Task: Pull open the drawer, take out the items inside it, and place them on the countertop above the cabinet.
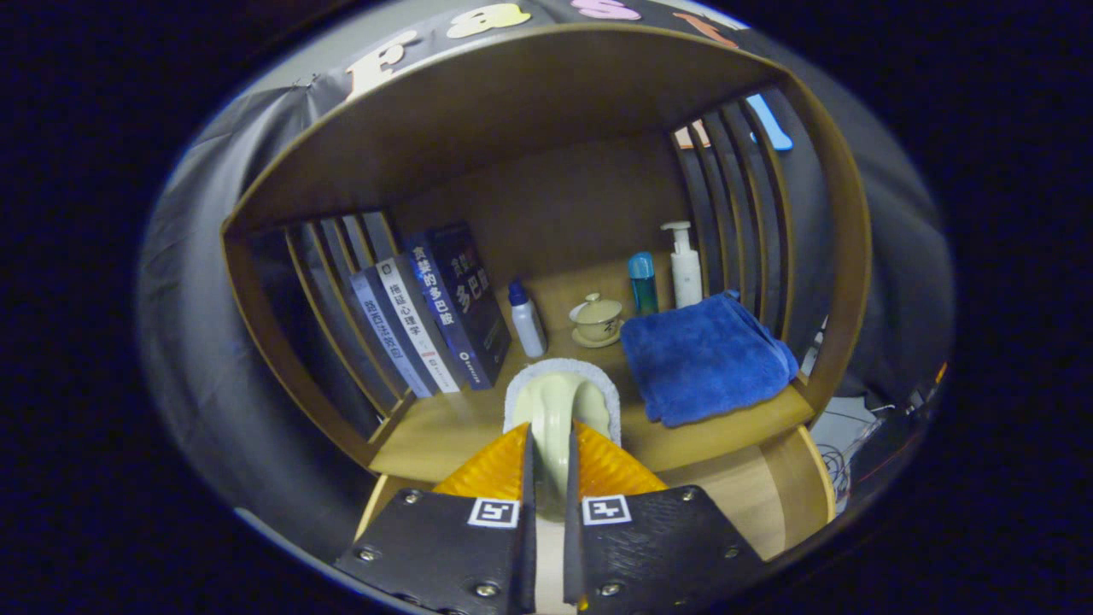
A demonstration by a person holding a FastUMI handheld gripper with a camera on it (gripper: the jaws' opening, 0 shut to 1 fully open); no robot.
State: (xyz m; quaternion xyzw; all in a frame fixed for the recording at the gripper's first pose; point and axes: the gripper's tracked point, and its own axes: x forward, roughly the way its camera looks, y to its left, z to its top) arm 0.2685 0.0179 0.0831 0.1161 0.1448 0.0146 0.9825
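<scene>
Gripper (546,444): my fingers are pressed together on a pale cup (557,414), which fills the space just ahead of them.
Straight ahead: beyond the cup a lidded teacup on a saucer (597,321) and a small white bottle (527,319) stand in the middle of the countertop (427,436).
Left: leaning books (431,316) block the side against the slatted wall (329,299); bare wood lies in front of them.
Right: a folded blue towel (704,354) covers that side up to the slats; a teal bottle (642,283) and a pump bottle (685,265) stand behind it.
Overhead: open room under the shelf's top board (512,111).
</scene>
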